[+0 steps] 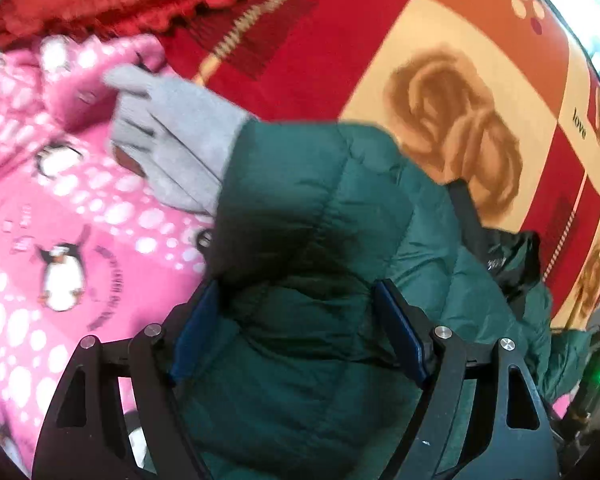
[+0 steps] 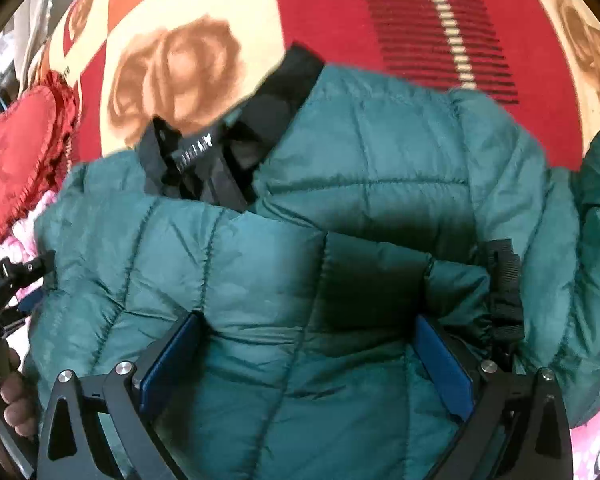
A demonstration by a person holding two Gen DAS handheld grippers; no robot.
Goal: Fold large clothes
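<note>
The green puffer jacket (image 2: 340, 208) lies on a patterned blanket (image 2: 340, 12), one sleeve folded across its front. Left hand-held gripper (image 1: 296, 328) and right hand-held gripper (image 2: 308, 344) both straddle padding, jaws released. Risk: the springy, slick fill pops the fold open, or the jaws grab several layers and drag it askew.

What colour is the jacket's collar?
Black, against the green quilted jacket; the collar shows best in the right wrist view.

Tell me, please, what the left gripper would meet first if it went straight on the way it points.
Most likely the green puffer jacket: its quilted fabric already fills the gap ahead of the left gripper.
</note>
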